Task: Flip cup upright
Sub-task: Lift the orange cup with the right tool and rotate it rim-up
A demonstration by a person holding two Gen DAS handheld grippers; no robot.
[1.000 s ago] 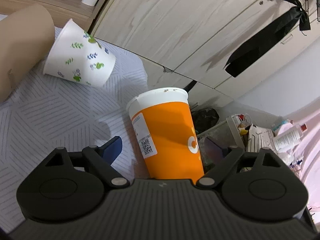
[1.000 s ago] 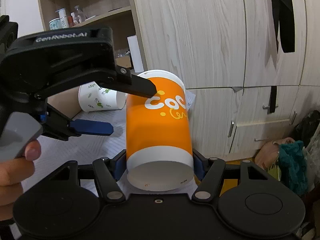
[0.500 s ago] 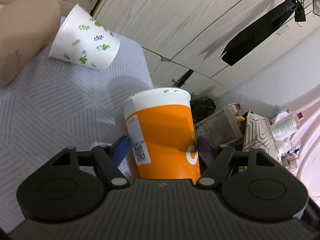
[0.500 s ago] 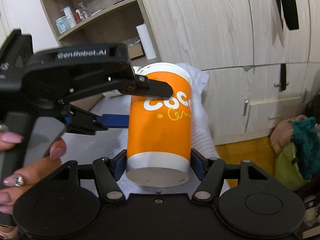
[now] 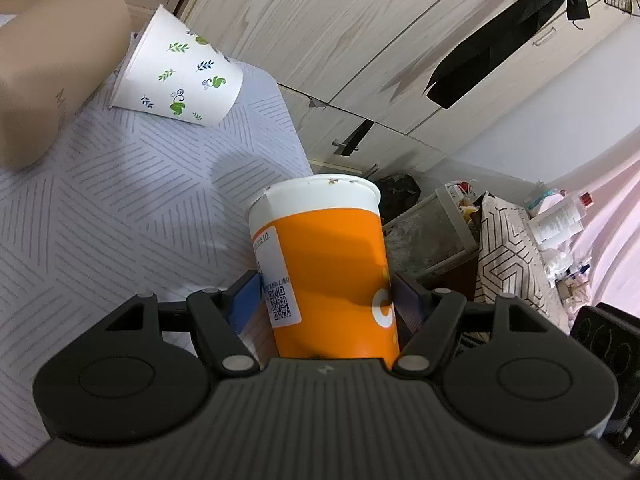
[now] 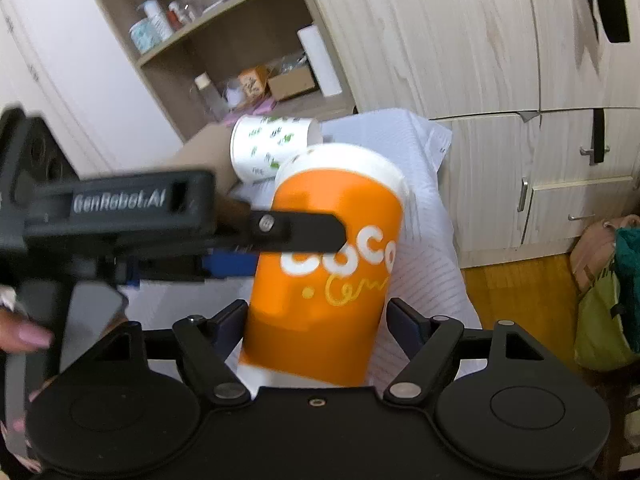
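An orange paper cup (image 5: 332, 276) with a white rim is held off the table, its rim pointing away from both cameras. My left gripper (image 5: 326, 296) is shut on its sides, blue pads against the wall. In the right wrist view the same orange cup (image 6: 332, 264) sits between my right gripper's (image 6: 316, 320) fingers, which stand a little apart from the wall, with a gap on the right side. The left gripper (image 6: 280, 236) crosses in from the left there, clamped on the cup's middle.
A white cup with green leaf print (image 5: 180, 76) lies on its side on the striped tablecloth (image 5: 120, 200), next to a brown cylinder (image 5: 48, 80). Wooden cabinets (image 5: 320, 40) stand behind. Clutter and a bin (image 5: 432, 232) lie on the floor past the table edge.
My left gripper has closed onto the orange cup. My right gripper's fingers have loosened from it, and the cup has tilted in the right wrist view.
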